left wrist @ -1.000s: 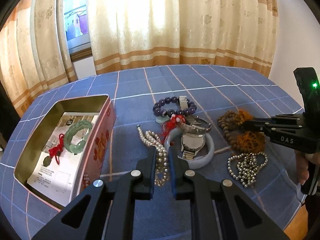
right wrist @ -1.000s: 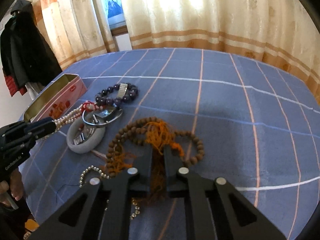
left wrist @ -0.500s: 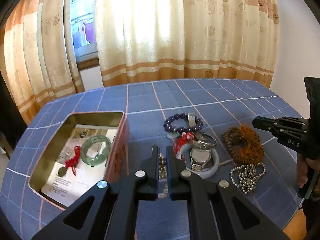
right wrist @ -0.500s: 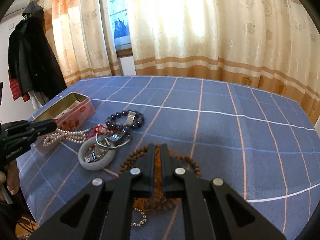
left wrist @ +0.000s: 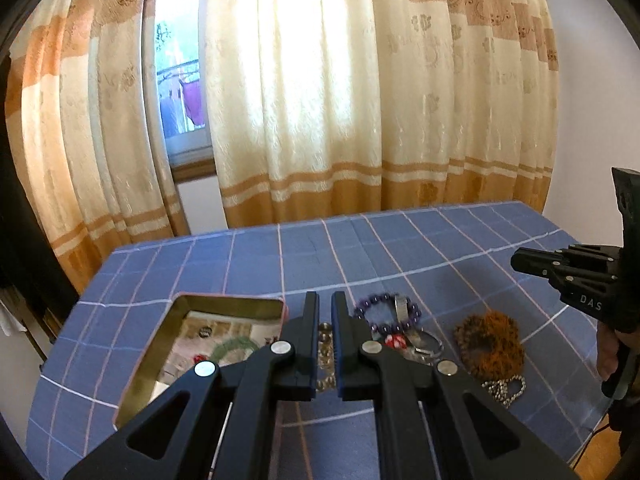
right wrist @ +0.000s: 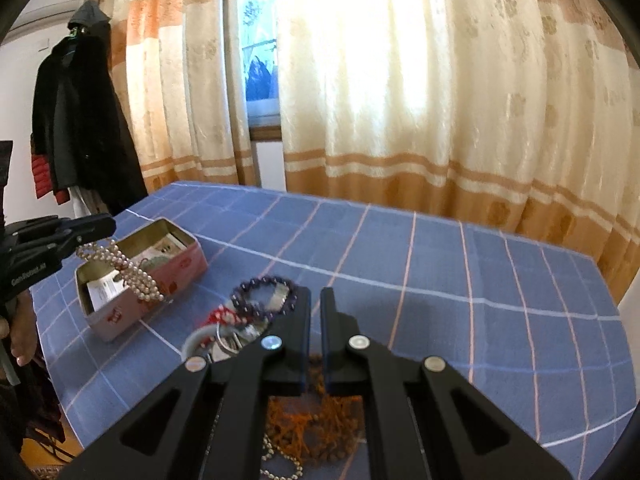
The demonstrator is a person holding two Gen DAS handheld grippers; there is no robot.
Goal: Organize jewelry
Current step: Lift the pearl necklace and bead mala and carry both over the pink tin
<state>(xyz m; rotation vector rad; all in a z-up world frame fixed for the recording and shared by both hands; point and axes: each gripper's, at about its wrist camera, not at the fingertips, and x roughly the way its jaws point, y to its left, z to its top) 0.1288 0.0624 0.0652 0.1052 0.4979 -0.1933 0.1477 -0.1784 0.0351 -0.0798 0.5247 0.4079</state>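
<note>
Left gripper (right wrist: 94, 229) clenched on pearl necklace (right wrist: 128, 270), dangling above tin (right wrist: 180, 264); right gripper (right wrist: 316, 300) clenched empty. Best: carry over centre, lower, then release.

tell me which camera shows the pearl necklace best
The right wrist view: the pearl necklace hangs in plain sight from the left claw, in front of the tin. The left wrist view shows only a few beads between its own fingers.

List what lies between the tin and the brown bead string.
Left wrist view: purple bead bracelet and a bangle-and-watch pile lie between tin and brown bead string; the pearl strand hangs there too, pinched in the left gripper.
</note>
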